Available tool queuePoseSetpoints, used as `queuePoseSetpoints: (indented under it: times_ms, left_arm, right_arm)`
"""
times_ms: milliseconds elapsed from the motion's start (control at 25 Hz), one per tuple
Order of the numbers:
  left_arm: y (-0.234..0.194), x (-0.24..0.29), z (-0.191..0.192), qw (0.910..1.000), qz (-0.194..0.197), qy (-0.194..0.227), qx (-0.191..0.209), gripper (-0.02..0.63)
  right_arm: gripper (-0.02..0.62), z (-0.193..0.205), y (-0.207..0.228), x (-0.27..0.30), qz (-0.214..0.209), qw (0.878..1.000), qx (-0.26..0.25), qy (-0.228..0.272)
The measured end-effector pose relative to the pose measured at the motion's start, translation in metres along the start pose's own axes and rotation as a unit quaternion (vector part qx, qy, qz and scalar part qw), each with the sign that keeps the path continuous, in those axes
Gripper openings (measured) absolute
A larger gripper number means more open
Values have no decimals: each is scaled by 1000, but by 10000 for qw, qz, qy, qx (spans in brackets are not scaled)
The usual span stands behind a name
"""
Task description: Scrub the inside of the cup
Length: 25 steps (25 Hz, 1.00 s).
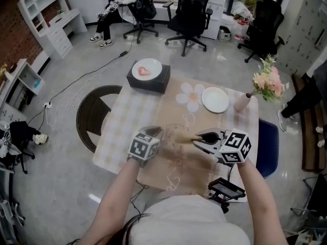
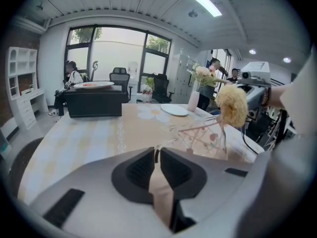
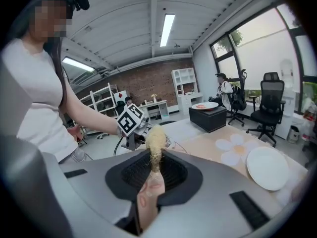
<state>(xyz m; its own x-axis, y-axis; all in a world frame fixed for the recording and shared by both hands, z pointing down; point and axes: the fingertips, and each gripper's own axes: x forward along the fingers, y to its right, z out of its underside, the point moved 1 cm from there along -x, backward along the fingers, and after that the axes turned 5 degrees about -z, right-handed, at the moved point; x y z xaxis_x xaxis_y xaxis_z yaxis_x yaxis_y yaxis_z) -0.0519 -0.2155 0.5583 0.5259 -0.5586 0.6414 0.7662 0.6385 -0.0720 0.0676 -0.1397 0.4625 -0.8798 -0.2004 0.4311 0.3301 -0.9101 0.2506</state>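
Above the desk [image 1: 127, 131], the left claw [image 2: 157, 152] is clenched on the rim of the clear cup [image 2: 203, 135] (tipped on its side). The right claw [image 3: 154, 170] grasps the brush [image 3: 155, 138], its fluffy head at the cup's mouth.

An open-plan office that doubles as a test room is indicated. Black swivel chairs [image 1: 190, 14] are parked on a bare grey floor [image 1: 61, 188] before tall windows [image 2: 119, 53], and a person [image 1: 110, 9] is seated on one of them. White shelves [image 1: 43, 4] are set against a brick wall [image 3: 148, 86], and strip lights [image 3: 167, 29] are fixed to a panelled ceiling. A cable [image 1: 76, 88] is trailed loosely across the floor. A homely corner is staged in the middle: a table [image 1: 127, 121] is laid with a checked cloth, a plate [image 1: 214, 100] and a vase of flowers [image 1: 268, 80].
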Motion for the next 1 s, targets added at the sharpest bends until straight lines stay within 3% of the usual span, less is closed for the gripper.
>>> queuePoseSetpoints:
  times_ms: [520, 1000]
  left_arm:
    - [-1, 1, 2, 9999, 9, -94, -82, 43]
    - [-2, 2, 3, 9999, -59, -93, 27, 41]
  right_arm:
    - [54, 18, 5, 14, -235, 9992, 303, 126]
    - [54, 61, -15, 33, -490, 9945, -58, -926]
